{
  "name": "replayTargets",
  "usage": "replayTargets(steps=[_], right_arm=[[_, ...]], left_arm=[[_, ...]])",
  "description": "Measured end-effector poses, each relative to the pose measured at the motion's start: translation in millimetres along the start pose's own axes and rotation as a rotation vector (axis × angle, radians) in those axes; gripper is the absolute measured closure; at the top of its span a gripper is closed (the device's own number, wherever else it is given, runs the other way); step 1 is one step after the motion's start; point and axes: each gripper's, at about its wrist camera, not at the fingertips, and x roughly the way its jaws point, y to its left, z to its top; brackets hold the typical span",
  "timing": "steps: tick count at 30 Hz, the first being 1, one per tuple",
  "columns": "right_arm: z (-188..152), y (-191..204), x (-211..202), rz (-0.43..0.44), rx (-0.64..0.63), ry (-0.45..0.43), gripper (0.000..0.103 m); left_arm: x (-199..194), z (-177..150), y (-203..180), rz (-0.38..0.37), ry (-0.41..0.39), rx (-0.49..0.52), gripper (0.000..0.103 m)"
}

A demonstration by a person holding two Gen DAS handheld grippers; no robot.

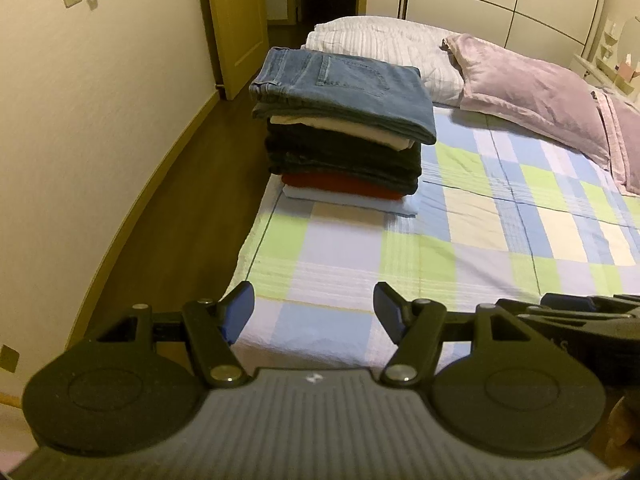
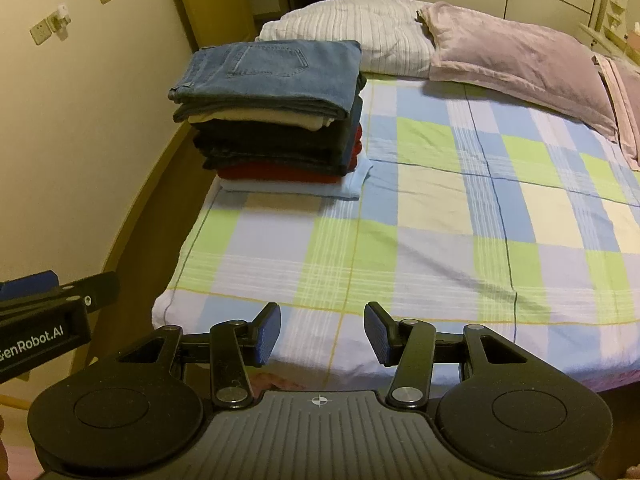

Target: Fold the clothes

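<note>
Both grippers, left (image 1: pixel 314 312) and right (image 2: pixel 322 334), agape and empty before stacked clothes (image 2: pixel 272 116), perhaps six.

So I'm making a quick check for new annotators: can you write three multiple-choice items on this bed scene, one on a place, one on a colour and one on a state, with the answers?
1. Where does the stack of folded clothes stand?
A. near the bed's left edge, in front of the white pillow
B. on the floor by the door
C. on the purple pillow

2. What colour is the garment second from the bottom of the stack?
A. yellow
B. red
C. white

3. How do the two grippers stand?
A. both shut on cloth
B. one holds the jeans
C. both open and empty

Answers:
1 A: the stack sits on the checked sheet by the wall-side edge, with the white pillow behind it.
2 B: a red garment lies just above the pale blue bottom piece.
3 C: the left gripper and the right gripper show a gap with only sheet behind it.
</note>
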Motion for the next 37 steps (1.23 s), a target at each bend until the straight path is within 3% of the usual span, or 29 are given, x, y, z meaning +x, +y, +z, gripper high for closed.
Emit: replayTargets(steps=[15, 37], right_arm=[[-17, -11, -6, -0.008, 0.018, -0.01, 0.053], [17, 0, 34, 0.026, -0.038, 0.008, 0.053]], left_arm=[[-3, -18, -12, -0.022, -0.009, -0.012, 0.04], [29, 19, -2, 0.015, -0.037, -0.043, 0.04]])
